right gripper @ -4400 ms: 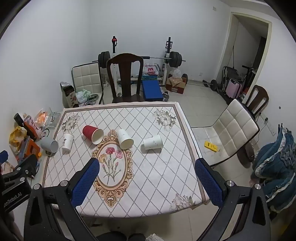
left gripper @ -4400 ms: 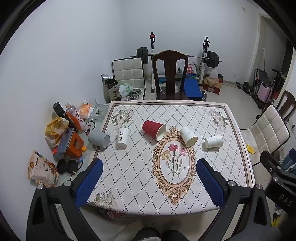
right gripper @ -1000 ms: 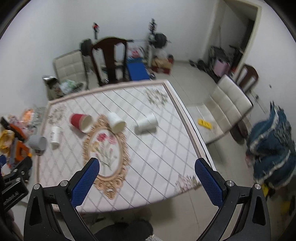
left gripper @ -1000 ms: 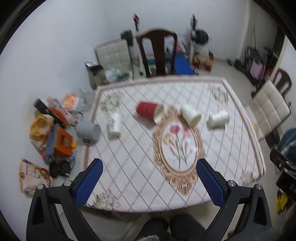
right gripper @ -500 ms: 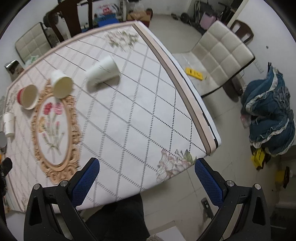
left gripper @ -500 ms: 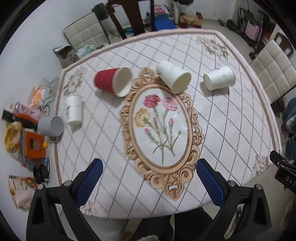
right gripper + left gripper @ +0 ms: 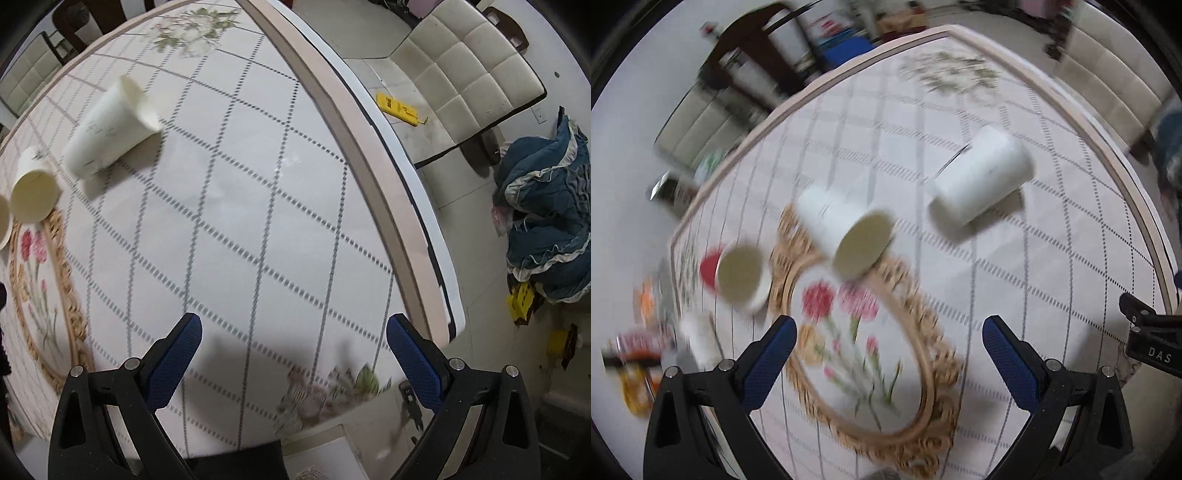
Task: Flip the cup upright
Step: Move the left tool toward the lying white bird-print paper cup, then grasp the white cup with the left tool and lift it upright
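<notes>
Three cups lie on their sides on the patterned tablecloth. In the left wrist view a red cup lies at the left, a white cup in the middle with its mouth toward me, and another white cup at the right. In the right wrist view the right white cup and the middle white cup lie at the far left. My left gripper is open and empty above the floral medallion. My right gripper is open and empty over the table's near right corner.
A small white cup stands blurred at the table's left edge. A dark wooden chair stands behind the table, a cream padded chair to its right. A blue cloth heap lies on the floor by the table edge.
Both grippers have come down and forward toward the table, so the cups look larger. The left view is now motion-blurred. The cups have not moved.
</notes>
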